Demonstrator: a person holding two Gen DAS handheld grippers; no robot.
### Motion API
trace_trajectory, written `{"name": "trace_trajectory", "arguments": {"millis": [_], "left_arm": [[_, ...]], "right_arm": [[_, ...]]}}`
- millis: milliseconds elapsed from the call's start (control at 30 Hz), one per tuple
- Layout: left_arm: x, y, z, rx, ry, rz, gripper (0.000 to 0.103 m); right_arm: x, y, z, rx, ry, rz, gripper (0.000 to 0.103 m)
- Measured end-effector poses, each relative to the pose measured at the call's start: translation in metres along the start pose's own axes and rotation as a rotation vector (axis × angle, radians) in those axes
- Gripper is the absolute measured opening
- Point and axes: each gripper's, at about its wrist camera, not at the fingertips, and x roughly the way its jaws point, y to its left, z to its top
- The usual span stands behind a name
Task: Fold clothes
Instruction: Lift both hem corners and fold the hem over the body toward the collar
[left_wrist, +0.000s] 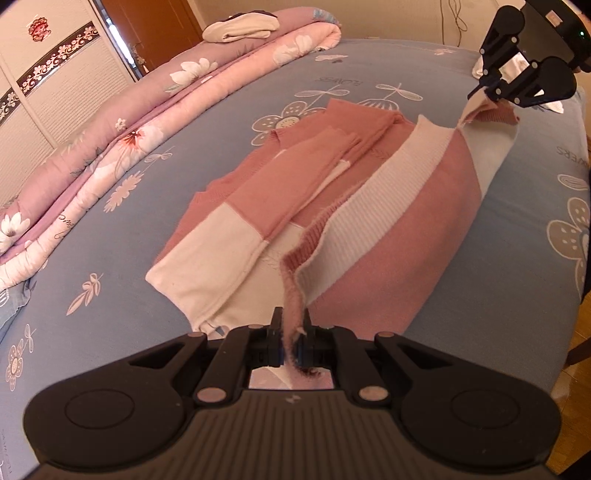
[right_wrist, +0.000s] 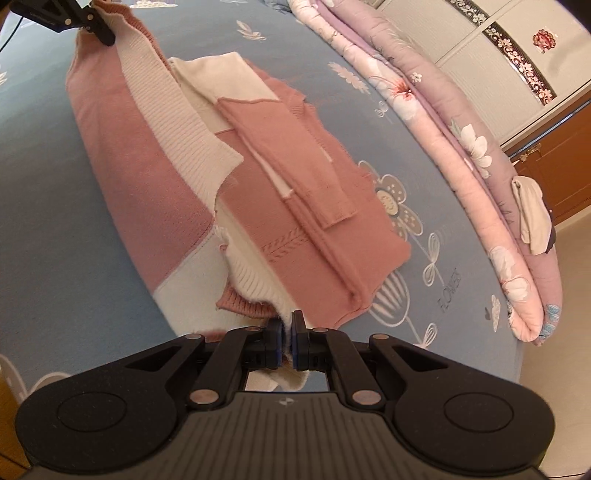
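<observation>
Both grippers, left gripper (left_wrist: 291, 334) and right gripper (right_wrist: 288, 338), pinch the sweater's (left_wrist: 388, 206) hem corners fully closed; uneven pulling could skew the fold or disturb the 2 tucked sleeves (right_wrist: 291, 162).

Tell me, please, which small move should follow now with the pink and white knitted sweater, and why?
Probably carry the lifted hem across the pink and white knitted sweater: the left gripper and the right gripper each pinch one corner, and the sleeves already lie folded on top.

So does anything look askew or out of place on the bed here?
Nothing is damaged or spilled. The sweater lies mid-fold, its sleeves laid across the body slightly crooked, beside a rolled quilt.
</observation>
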Motion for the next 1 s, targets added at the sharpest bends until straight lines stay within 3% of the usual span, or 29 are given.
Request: {"name": "trace_trajectory", "arguments": {"millis": [567,1000], "left_arm": [[0.054,0.061,0.046,-0.067,0.022,0.093,0.003],[0.116,0.101,0.084,-0.091,0.059,0.145,0.004]], "right_arm": [[0.056,-0.058,0.052,0.0,-0.035,-0.117,0.006],[0.122,-0.098,0.094,-0.026,-0.002,-0.175,0.006]]}}
